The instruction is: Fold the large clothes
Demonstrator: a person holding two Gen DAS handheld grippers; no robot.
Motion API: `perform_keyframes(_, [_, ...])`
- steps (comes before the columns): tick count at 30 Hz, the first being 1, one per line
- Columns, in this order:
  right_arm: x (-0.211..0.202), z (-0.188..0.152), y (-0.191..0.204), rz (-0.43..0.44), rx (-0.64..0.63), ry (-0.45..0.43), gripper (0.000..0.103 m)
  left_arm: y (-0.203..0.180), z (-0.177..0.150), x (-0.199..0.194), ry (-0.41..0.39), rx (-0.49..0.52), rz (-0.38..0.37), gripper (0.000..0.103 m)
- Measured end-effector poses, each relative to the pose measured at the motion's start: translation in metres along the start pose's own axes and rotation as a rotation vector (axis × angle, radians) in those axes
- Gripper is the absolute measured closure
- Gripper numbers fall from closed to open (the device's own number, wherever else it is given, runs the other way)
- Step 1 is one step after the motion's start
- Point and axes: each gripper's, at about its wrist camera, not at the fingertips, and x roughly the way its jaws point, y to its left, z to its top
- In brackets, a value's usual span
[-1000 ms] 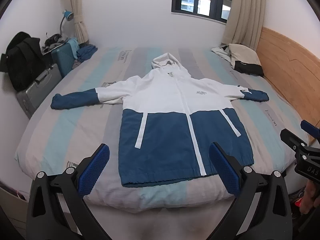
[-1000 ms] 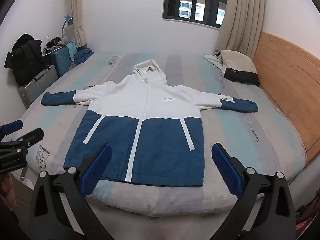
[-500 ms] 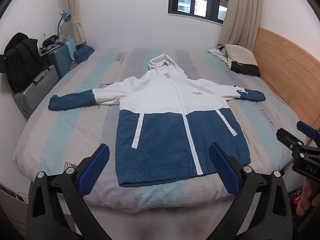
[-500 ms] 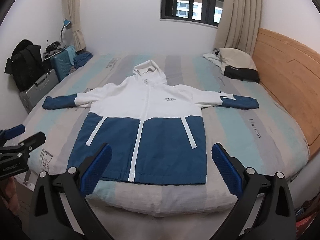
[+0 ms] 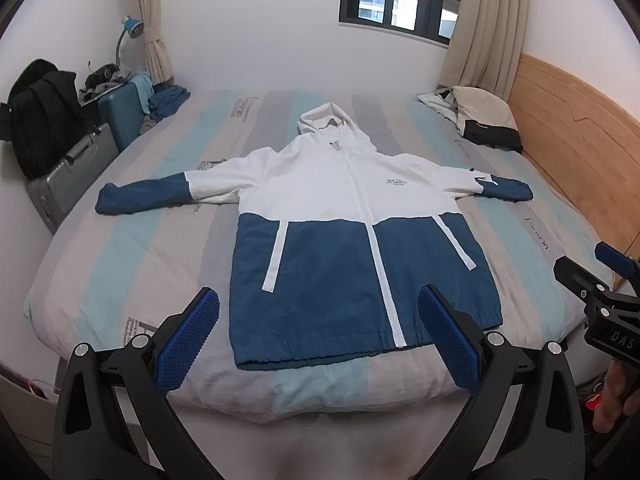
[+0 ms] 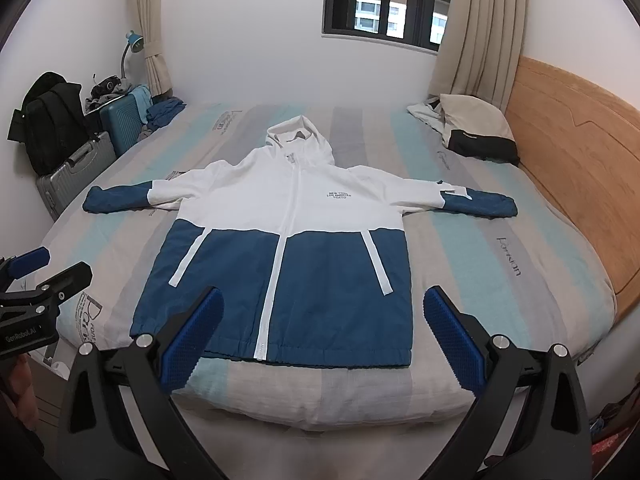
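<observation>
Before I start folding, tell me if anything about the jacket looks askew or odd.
Nothing stands out. The white-and-blue hooded jacket lies flat, front up and zipped, sleeves spread, on the striped bed. The left gripper and the right gripper are open, clear of it.

Soft, even room light, sharp focus (fisheye bends the edges).
</observation>
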Motion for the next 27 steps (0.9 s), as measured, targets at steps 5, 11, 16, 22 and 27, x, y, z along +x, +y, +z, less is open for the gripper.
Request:
perform_keyframes(5, [0.0026, -0.0014, -0.0001, -0.006, -0.004, 0.0, 0.007, 0.0007, 0.0007, 0.0019, -0.002, 0.008, 0.006, 0.006])
perform_keyframes(11, [0.0026, -0.0017, -0.0015, 0.006, 0.008, 0.009, 0.007, -0.0015, -0.0006, 0.0017, -0.004, 0.014, 0.013, 0.006])
perform_keyframes(16, [0.002, -0.0008, 0.0002, 0.008, -0.009, 0.007, 0.007, -0.0036, -0.0008, 0.0022, -0.002, 0.014, 0.018, 0.006])
perform_keyframes(22, [0.0011, 0.0001, 0.0009, 0.011, -0.013, 0.007, 0.007, -0.0025, -0.0003, 0.0011, 0.001, 0.012, 0.028, 0.006])
perform_keyframes(27, [0.0013, 0.0002, 0.0012, 0.015, -0.008, 0.008, 0.007, -0.0026, 0.0003, -0.0006, -0.001, 0.011, 0.025, 0.006])
